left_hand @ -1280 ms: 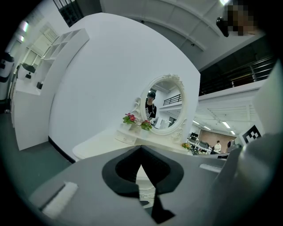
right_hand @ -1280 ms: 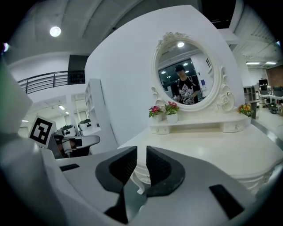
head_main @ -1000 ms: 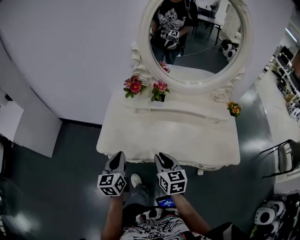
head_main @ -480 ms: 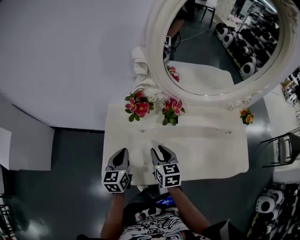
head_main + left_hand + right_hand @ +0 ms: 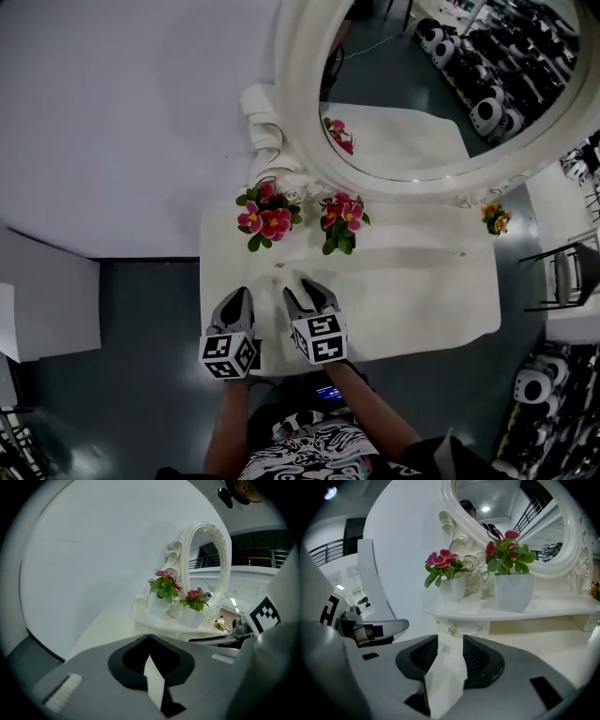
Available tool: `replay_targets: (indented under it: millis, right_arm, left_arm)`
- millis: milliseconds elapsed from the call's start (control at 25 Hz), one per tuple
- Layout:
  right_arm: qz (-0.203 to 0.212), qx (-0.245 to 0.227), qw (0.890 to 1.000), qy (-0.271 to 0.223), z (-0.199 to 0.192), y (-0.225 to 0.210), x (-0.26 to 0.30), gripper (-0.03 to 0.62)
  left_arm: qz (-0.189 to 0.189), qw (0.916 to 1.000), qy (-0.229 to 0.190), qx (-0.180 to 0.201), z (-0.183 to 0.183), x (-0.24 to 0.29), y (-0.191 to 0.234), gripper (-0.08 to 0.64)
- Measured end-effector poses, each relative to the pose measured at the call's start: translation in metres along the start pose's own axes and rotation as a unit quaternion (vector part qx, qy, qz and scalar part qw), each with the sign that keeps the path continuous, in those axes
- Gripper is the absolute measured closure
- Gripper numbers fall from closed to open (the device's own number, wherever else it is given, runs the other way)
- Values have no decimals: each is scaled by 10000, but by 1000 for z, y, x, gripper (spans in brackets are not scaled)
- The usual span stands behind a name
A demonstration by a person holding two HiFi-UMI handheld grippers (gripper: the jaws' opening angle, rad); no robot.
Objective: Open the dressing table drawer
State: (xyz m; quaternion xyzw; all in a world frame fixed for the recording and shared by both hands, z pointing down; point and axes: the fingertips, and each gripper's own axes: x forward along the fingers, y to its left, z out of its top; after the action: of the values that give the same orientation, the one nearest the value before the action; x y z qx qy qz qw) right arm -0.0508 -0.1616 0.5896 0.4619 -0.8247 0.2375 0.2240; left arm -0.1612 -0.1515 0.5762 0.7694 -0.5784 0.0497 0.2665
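Drawer (image 5: pixel 466 629): shut, under the table's (image 5: pixel 562 667) shelf (image 5: pixel 553 609), near its left edge.
Right gripper (image 5: pixel 450 644): jaws opening, empty; I aim them at the knob (image 5: pixel 452 630) for a pull.
Left gripper (image 5: pixel 149 638): jaws together, empty, spare.

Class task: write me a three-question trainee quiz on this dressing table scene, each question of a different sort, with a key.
1. True or false: the left tongs have their jaws together.
2. The two white flower pots stand: A on the floor; B on the raised shelf below the mirror; C on a chair.
3. How many knobs show on the small drawer front?
Key: 1 true; 2 B; 3 two.
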Motion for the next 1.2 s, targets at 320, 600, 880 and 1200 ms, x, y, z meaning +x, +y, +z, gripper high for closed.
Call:
replay_targets:
  millis: [320,600,880,1200]
  right_arm:
    - [164,123,9997,111,1,1,36,404]
    - [310,161,9994,66,3,-3,59,421]
    - [371,-57,9991,182,2,-2,72,499]
    - [441,-69,9984,342,-8,6,56,502]
  left_arm:
    - [134,9997,192,-99,-10,14,10,558]
    - [131,9995,191,-225,-10,37,12,558]
    - [207,9987,194,-421,-12,43,14,558]
    - [330,9984,122,-444,-9,31,22,558]
